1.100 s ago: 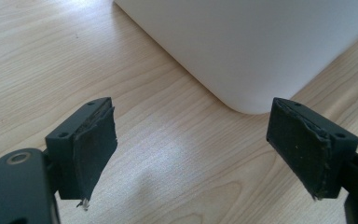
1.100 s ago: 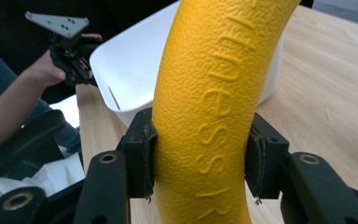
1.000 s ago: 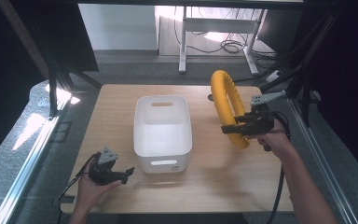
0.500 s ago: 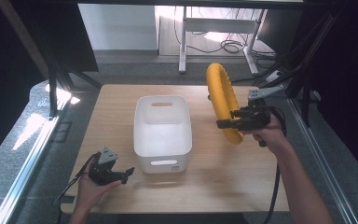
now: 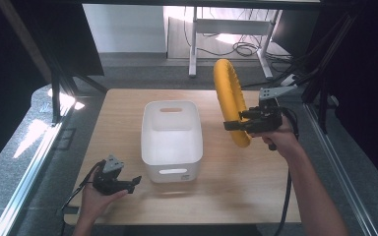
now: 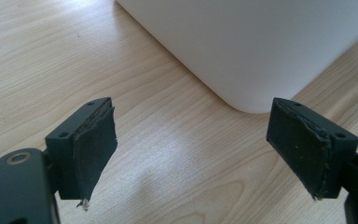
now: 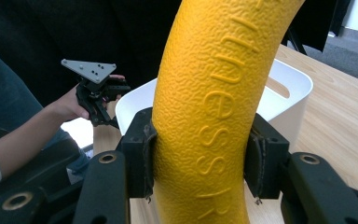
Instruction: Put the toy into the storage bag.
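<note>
While the right gripper [image 5: 236, 125] clamps the yellow ring [image 5: 230, 101] upright beside the white bin [image 5: 171, 140], apparently clear of the table, carry it level over the rim before lowering; the left gripper [image 6: 193, 154] rests open, empty.

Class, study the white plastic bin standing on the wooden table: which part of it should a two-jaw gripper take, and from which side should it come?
Probably the rim of the white plastic bin, taken from above: one jaw inside and one outside a side wall. The body looks too wide to span, and the open top leaves its thin walls free. The left gripper, jaws open, lies by the near left corner, so the left wall suits it.
</note>
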Tool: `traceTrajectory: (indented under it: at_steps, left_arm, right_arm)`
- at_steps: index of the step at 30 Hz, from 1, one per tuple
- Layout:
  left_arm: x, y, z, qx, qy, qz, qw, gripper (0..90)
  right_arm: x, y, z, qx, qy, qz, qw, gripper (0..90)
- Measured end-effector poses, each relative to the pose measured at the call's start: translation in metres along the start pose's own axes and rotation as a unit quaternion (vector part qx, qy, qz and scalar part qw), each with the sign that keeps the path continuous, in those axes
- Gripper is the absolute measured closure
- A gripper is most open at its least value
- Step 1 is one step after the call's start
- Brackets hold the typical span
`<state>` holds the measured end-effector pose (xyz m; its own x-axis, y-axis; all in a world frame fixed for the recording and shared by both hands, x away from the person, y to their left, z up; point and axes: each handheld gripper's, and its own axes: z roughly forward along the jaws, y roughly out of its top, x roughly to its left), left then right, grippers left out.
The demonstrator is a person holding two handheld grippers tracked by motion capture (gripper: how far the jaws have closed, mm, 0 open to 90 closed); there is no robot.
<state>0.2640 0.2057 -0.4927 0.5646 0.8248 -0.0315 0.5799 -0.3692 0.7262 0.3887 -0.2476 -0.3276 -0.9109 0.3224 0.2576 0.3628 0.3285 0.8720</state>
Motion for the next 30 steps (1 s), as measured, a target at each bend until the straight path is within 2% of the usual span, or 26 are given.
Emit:
traceTrajectory:
  at_steps: [14,30]
  left_arm:
    - [0.000,0.000,0.001,0.001,0.001,0.001,1.0000,15.9]
    - [0.000,0.000,0.001,0.001,0.001,0.001,1.0000,15.8]
  right_arm:
    - [0.016,0.028,0.012,-0.010,0.019,-0.029,0.9993,51.5]
    - [0.025,0.043,0.029,-0.015,0.043,-0.040,0.9982,51.5]
